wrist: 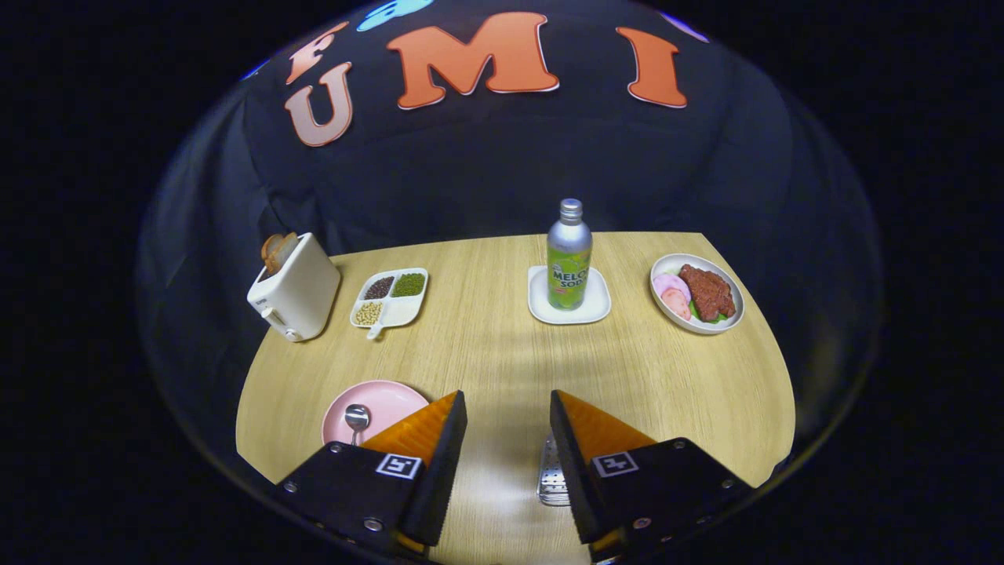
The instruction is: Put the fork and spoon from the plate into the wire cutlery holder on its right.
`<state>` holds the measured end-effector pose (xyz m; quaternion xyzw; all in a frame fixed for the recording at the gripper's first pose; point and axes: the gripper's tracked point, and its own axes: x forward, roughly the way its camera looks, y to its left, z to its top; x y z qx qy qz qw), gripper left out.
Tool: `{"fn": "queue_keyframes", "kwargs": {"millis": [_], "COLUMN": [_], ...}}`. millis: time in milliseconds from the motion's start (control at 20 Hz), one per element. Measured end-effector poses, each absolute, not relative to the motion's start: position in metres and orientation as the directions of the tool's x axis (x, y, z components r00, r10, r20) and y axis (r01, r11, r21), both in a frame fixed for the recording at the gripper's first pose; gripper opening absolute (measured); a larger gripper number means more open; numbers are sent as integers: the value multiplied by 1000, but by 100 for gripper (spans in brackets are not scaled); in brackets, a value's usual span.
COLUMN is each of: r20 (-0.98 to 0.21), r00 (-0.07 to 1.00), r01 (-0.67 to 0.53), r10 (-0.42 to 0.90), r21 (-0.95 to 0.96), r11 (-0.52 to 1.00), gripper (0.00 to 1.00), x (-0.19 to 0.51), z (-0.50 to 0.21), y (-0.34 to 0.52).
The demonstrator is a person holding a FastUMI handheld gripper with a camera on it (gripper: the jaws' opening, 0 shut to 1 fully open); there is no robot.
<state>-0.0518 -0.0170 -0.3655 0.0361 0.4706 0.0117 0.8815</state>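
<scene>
While gripper (508,408) gapes empty, bottle (569,255) label reads "MELON SODA".

cam on hand-held gripper (508,408) | faces fwd | high over table (486,353)

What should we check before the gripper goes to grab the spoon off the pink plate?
1. Hand-held gripper open: ok, fingers apart with nothing between them.
2. Spoon findable: ok, its bowl shows on the pink plate, beside the left finger.
3. Spoon handle free to pinch: cannot tell, the finger hides it.
4. Fork located: cannot tell.
5. Wire cutlery holder located: ok, a metal part peeks out beside the right finger.
6. Holder has room inside: cannot tell, mostly hidden.
</scene>
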Motion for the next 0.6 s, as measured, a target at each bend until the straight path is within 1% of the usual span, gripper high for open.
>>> {"fn": "queue_keyframes", "kwargs": {"millis": [100,200,300,600], "r20": [-829,-842,-860,-896], "r00": [551,525,484,373], "r01": [-32,-78,-123,-208], "r10": [90,126,161,242], "r21": [87,100,115,173], "r11": [996,992,986,963], "gripper": [75,81,85,86], "x": [-59,-68,-79,-101], "z": [-368,-378,-388,-418], "y": [6,30,54,118]}}
